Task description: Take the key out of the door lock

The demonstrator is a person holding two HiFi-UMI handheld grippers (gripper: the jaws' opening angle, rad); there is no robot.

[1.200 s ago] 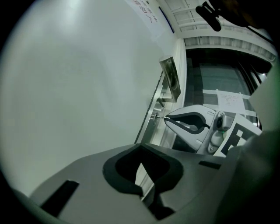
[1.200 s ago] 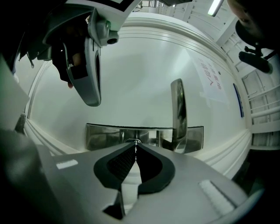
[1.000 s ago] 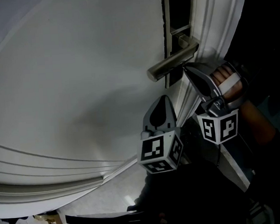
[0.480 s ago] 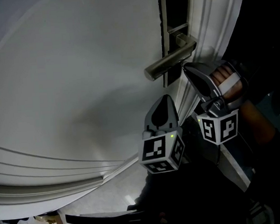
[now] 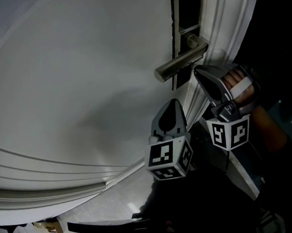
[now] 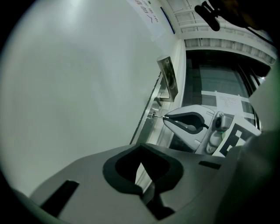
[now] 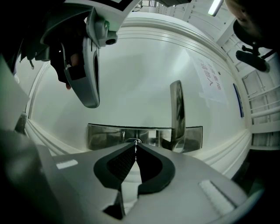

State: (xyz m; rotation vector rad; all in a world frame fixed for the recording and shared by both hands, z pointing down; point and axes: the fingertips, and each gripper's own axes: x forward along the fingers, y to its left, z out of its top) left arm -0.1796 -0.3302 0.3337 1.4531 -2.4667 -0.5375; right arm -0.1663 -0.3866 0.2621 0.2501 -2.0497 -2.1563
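The white door (image 5: 83, 68) carries a metal lever handle (image 5: 182, 62). In the left gripper view a thin key (image 6: 158, 116) sticks out of the lock (image 6: 152, 115), just below the handle (image 6: 168, 83). My right gripper (image 6: 165, 117) is shut on the key's outer end, with its tip (image 5: 196, 71) right under the lever. In the right gripper view its jaws (image 7: 135, 146) meet in front of the lock cylinder (image 7: 131, 141) on the metal plate (image 7: 105, 135). My left gripper (image 5: 172, 102) hangs lower, shut and holding nothing, clear of the door.
The door frame mouldings (image 5: 219, 28) run down the right side, close to a hand (image 5: 236, 82) holding the right gripper. A paper notice (image 7: 210, 81) is stuck on the door. Pale floor (image 5: 107, 201) shows below.
Nothing has visibly moved apart from a slight drift of the head view. Both grippers stay where they were.
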